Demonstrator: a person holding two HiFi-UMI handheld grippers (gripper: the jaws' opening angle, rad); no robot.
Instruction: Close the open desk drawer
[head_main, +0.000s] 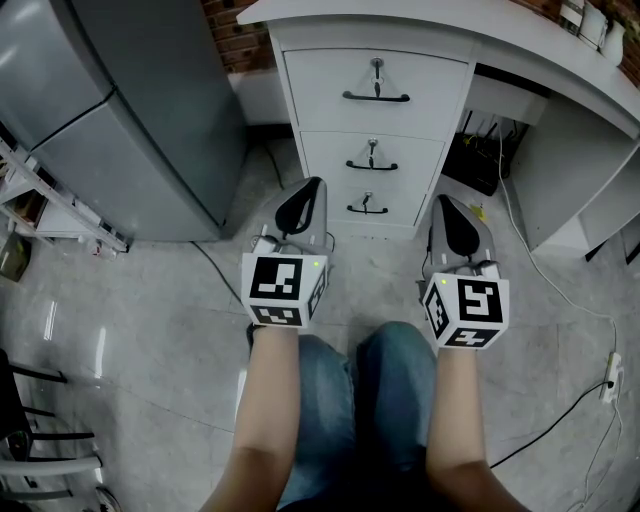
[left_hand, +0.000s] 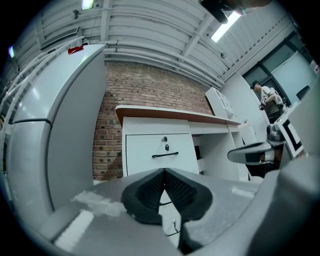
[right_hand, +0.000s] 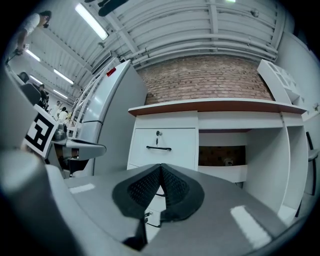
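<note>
The drawers (head_main: 372, 150) all sit flush in the bench (head_main: 420, 22), so left tongs (head_main: 314, 186) and right tongs (head_main: 441, 200) hover closed, empty, near them

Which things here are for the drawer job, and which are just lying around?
For the job: white desk drawers, left gripper, right gripper, both shut and empty.

Just lying about: grey fridge, power strip, black box under the desk.

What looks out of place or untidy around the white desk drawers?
Nothing is damaged or spilled. All three drawers look shut, each with a key left in it. Only the cables trail loosely over the floor beside the desk.
</note>
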